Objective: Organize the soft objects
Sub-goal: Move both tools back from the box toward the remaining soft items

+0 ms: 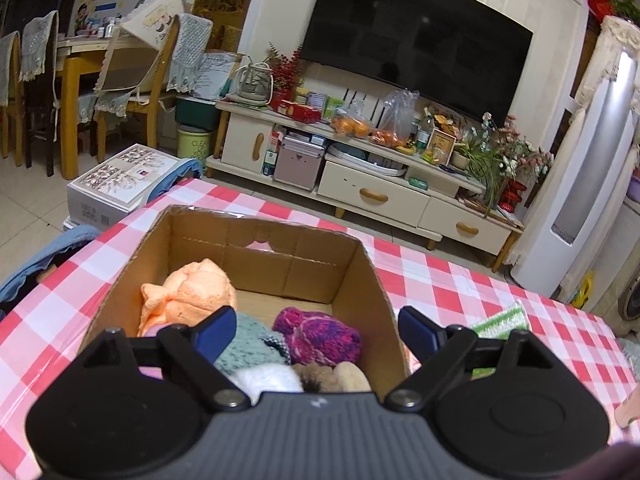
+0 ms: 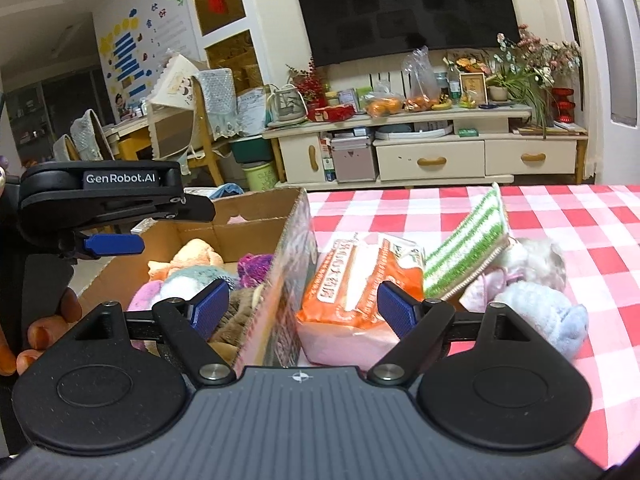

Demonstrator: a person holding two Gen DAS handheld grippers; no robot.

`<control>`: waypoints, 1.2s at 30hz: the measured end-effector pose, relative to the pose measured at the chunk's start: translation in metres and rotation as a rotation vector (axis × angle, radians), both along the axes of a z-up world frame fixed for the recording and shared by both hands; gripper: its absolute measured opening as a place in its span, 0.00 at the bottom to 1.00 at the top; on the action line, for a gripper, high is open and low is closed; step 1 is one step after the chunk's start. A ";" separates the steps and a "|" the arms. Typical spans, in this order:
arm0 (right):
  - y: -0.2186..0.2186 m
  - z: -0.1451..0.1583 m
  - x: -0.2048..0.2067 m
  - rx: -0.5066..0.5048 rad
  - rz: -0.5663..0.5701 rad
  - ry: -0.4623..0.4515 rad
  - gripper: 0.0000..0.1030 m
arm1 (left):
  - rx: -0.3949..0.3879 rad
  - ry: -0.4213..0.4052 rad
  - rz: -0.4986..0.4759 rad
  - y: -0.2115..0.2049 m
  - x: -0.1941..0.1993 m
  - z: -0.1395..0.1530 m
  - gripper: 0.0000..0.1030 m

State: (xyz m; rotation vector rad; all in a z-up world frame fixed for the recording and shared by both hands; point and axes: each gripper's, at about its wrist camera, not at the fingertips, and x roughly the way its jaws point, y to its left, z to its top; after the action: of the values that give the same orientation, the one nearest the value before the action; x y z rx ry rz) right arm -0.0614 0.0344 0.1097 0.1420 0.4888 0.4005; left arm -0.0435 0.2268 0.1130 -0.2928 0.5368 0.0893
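An open cardboard box (image 1: 360, 276) stands on the red-checked table and holds several soft things: an orange plush (image 1: 192, 296), a purple knit piece (image 1: 320, 332), a teal knit piece (image 1: 248, 344) and white and brown fluffy pieces. My left gripper (image 1: 316, 332) is open and empty above the box's near end; it also shows in the right wrist view (image 2: 116, 244). My right gripper (image 2: 304, 312) is open and empty over the box's right wall (image 2: 292, 240). Beside the box lie an orange packet (image 2: 352, 284), a green-striped cloth (image 2: 464, 252), a pale blue plush (image 2: 540, 316) and a white-pink plush (image 2: 532, 256).
The checked table (image 2: 580, 232) runs right and away to its far edge. Beyond it stand a TV cabinet (image 2: 432, 156), a TV, chairs (image 1: 160, 64) and a floor box (image 1: 116, 184). A blue cloth (image 1: 40, 252) hangs at the table's left edge.
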 end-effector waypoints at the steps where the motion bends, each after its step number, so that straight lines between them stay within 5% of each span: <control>1: -0.001 -0.001 0.000 0.001 -0.004 0.003 1.00 | 0.005 0.001 -0.004 -0.003 0.001 0.000 0.86; 9: -0.018 -0.005 -0.002 0.018 -0.035 0.015 1.00 | 0.019 0.017 -0.032 -0.016 0.005 -0.002 0.95; 36: -0.078 -0.015 -0.011 0.001 -0.182 -0.024 1.00 | 0.121 0.018 -0.167 -0.094 0.014 -0.006 0.97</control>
State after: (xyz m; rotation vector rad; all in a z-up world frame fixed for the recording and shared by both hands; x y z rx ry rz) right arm -0.0720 -0.0433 0.0942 0.1808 0.4485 0.2237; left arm -0.0299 0.1332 0.1067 -0.1282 0.5689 -0.0378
